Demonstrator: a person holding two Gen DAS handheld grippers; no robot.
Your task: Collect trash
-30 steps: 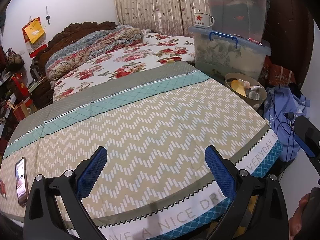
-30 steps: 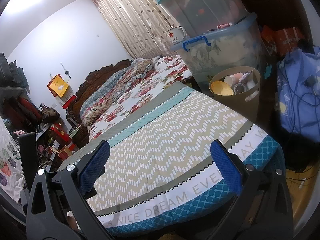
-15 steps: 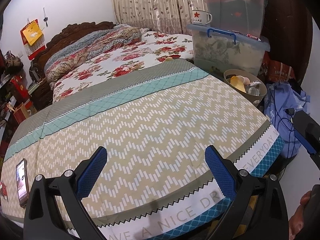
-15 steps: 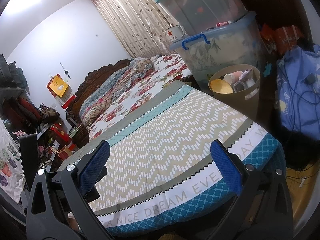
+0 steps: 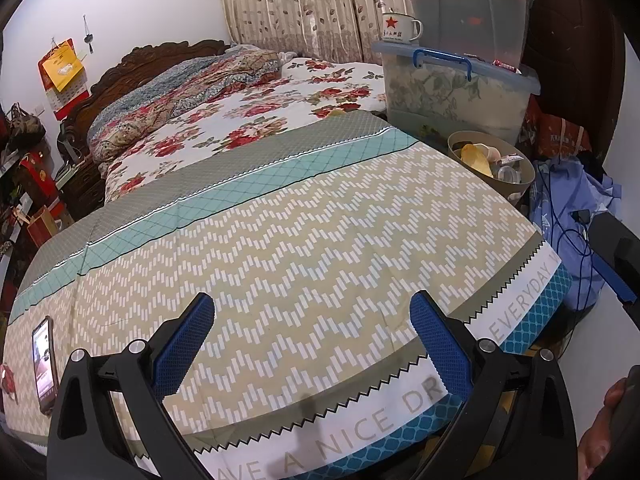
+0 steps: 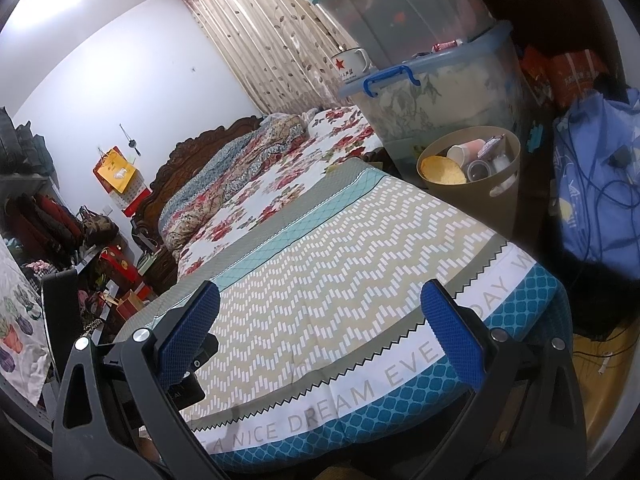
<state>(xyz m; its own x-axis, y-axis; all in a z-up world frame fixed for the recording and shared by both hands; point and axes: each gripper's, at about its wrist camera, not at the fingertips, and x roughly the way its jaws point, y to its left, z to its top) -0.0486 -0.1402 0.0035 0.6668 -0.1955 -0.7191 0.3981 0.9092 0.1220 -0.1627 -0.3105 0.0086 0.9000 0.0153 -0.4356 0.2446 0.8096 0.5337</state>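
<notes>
A tan waste bin [image 5: 494, 164] stands on the floor at the bed's far right corner. It holds a yellow lid, a paper cup and clear plastic cups. It also shows in the right wrist view [image 6: 472, 168]. My left gripper [image 5: 312, 340] is open and empty above the near end of the zigzag bedspread [image 5: 300, 240]. My right gripper [image 6: 324, 328] is open and empty over the bed's foot. No loose trash shows on the bed.
A phone [image 5: 43, 360] lies on the bed at the left edge. Two stacked plastic storage boxes [image 5: 456, 92] with an enamel mug [image 5: 398, 28] stand behind the bin. A blue cloth heap with cables [image 6: 596, 184] lies to the right. Shelves with bags stand at the left.
Both grippers have drawn back slightly from the bed and stay open. The bin sits a little farther off in both views.
</notes>
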